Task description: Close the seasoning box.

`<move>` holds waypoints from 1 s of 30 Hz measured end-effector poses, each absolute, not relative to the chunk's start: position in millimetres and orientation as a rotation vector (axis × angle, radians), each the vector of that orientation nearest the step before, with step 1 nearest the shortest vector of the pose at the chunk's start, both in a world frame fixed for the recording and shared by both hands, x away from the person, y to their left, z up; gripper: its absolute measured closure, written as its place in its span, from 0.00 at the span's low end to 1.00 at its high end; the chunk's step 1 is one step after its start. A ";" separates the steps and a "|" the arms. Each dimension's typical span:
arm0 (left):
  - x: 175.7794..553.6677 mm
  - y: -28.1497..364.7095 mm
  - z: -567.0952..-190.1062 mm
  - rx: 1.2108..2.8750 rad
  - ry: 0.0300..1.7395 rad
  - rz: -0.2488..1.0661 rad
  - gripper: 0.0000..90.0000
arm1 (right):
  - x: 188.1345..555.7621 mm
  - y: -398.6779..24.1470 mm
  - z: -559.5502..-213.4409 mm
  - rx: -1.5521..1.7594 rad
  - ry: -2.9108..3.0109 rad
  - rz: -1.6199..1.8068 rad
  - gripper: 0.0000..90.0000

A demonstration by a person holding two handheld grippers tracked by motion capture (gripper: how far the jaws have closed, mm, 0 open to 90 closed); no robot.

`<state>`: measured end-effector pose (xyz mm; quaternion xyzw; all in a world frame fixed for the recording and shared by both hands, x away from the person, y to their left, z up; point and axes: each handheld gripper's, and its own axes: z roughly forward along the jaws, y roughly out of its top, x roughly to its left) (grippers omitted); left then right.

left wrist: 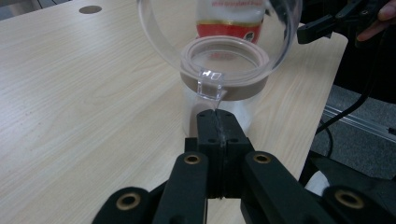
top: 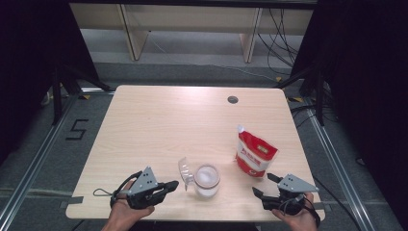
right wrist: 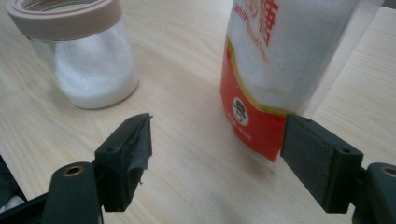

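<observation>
- Room: dark curtains at both sides, grey floor [top: 192,72] with metal rails, black cables [top: 279,33] trailing at the far right, and pale wooden furniture legs [top: 134,33] beyond the table.
- Floor marking [top: 77,130]: a black figure "5" left of the table.
- Table [top: 159,125]: light wood-grain top, rounded corners, a dark round cable hole [top: 233,99] near the far edge, most of the surface bare.
- Pouch [top: 255,155]: red and white, standing upright on the near right part of the table, spout at its top corner.
- Left gripper [top: 169,185]: held by a hand at the near left edge; jaws closed flat together, pinching the tab of the clear lid [top: 184,172], which stands tilted up, hinged open.
- Right gripper [top: 265,185]: held at the near right edge, jaws spread wide, nothing between them, just near side of the pouch.
- Jar [top: 207,180]: clear glass with a beige collar, white granules inside, between the two grippers, left of the pouch.
</observation>
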<state>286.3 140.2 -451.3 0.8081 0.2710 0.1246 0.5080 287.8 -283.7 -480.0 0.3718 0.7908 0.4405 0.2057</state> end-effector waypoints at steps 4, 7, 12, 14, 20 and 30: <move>290.5 133.0 -447.9 1.965 0.628 0.311 0.99 | 285.6 -281.4 -479.7 1.071 2.208 1.230 0.29; 290.7 129.7 -446.0 1.968 0.630 0.313 0.99 | 285.4 -281.8 -479.2 1.074 2.208 1.236 0.29; 291.6 126.2 -443.3 1.964 0.621 0.306 0.99 | 286.6 -283.1 -479.7 1.061 2.200 1.233 0.29; 292.0 125.5 -442.6 1.967 0.614 0.313 0.99 | 287.8 -284.0 -479.7 1.034 2.202 1.230 0.29; 293.3 124.4 -440.8 1.968 0.603 0.319 0.99 | 285.5 -281.9 -479.1 1.074 2.207 1.236 0.29; 293.0 120.2 -438.3 1.965 0.607 0.321 0.99 | 285.7 -281.7 -479.6 1.072 2.205 1.229 0.29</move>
